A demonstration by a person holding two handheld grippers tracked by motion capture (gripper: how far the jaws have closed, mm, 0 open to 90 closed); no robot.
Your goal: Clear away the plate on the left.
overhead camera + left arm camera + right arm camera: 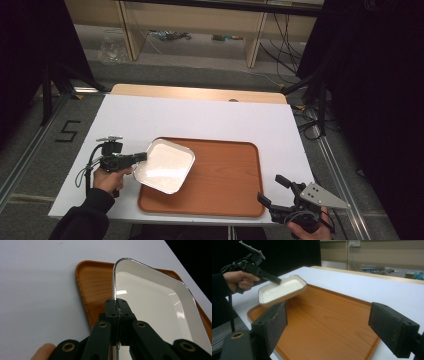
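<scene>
1. White dish [164,165]: tilted, lifted over the wooden tray's [225,172] near-left corner, overhanging its left rim; nothing inside it.
2. Left hand-held gripper [141,157]: clenched on the dish's left rim.
3. Progress: dish picked up, prob. mid-carry; setting it down is left.
4. Right hand-held gripper [271,190]: released, jaws wide, near worktop's [150,117] near-right corner, well apart from dish.
5. Tray's right part bare; nothing blocks the way.

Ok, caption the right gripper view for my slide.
Left gripper holds white dish above wooden tray.
</scene>
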